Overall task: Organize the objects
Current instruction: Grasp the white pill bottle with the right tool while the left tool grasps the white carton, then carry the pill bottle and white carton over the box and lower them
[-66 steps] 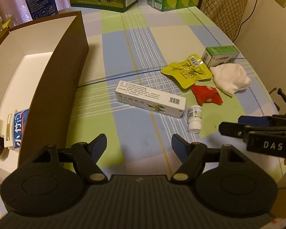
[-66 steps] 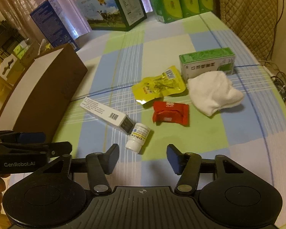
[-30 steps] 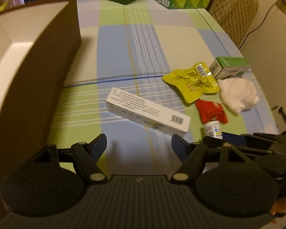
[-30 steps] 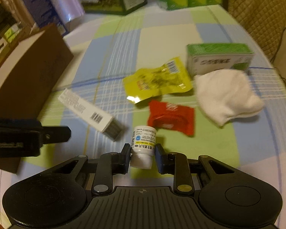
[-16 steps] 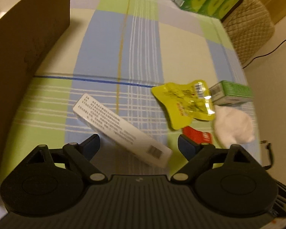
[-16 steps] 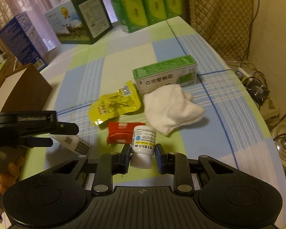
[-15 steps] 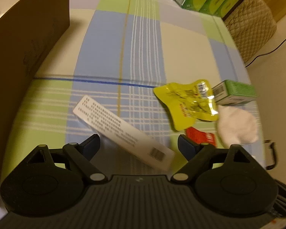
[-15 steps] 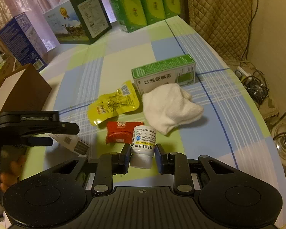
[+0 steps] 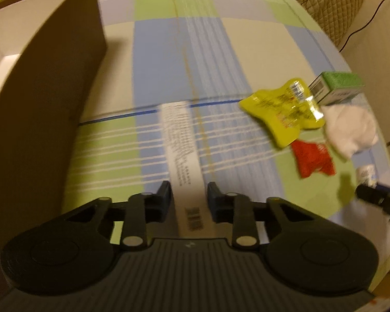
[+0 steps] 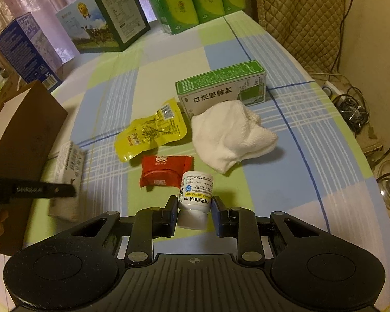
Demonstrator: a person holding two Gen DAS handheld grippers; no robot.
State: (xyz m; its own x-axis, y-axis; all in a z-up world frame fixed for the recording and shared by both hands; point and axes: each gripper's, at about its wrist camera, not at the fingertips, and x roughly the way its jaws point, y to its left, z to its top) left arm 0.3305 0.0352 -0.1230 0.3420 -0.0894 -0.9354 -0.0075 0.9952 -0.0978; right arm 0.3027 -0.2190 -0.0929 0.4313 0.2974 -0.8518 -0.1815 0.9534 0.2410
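Since 0.5 s ago the long white carton (image 9: 182, 153) has swung from a slant to a line running from 12 to 6 o'clock in the left wrist view, and the left gripper (image 9: 189, 192) has drawn in around its near end. Both fingers flank the carton with thin gaps showing, so whether they truly clamp it is unclear through the blur. A barcode sits at the near end and rows of small print run along the top face, unreadable.

Between its pads the right gripper (image 10: 194, 205) holds a small white bottle (image 10: 195, 197), which hangs above the table with its shadow on the cloth. The bottle's long axis runs toward 12 o'clock, cap nearest the camera. Its label carries a blue round logo and a yellow band with Chinese characters and "B1".

At 11 o'clock from the bottle lies a red crinkled foil packet (image 10: 165, 171), and beyond that a glossy yellow pouch (image 10: 152, 132) with a barcode. At 1 o'clock a soft white cloth (image 10: 228, 135) touches a green and white medicine box (image 10: 221, 88) printed with large Chinese characters. The plaid tablecloth (image 10: 312, 140) is blue, green and cream. A brown cardboard box (image 9: 46, 85) with a white interior stands at 9 o'clock. "GenRobot" is faintly legible on the left gripper's finger in the right wrist view.
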